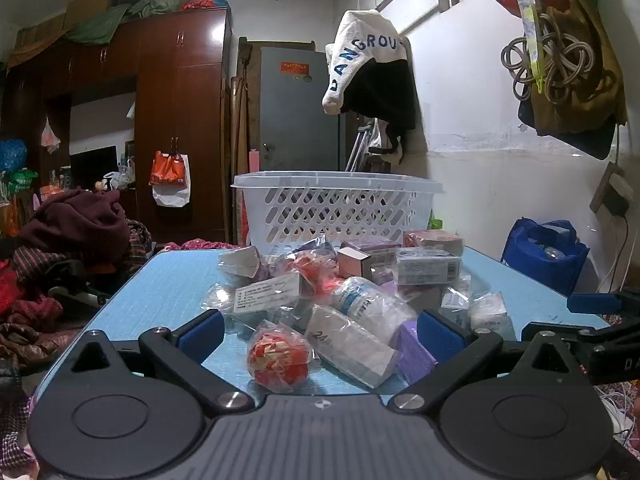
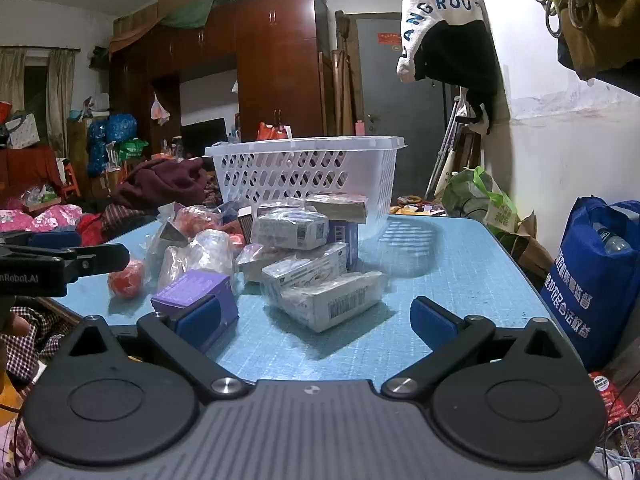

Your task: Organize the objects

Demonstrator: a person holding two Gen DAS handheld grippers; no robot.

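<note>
- I see a white lattice basket standing upright at the blue table's far end.
- Just before the basket lies a heap of small boxes and bagged items.
- A red wrapped ball lies nearest me, farthest from the basket.

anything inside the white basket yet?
Nothing shows through the lattice of the white basket or over its rim in either wrist view. Its floor is hidden by the pile of boxes and bagged items in front, so a low, flat item cannot be ruled out.
</note>
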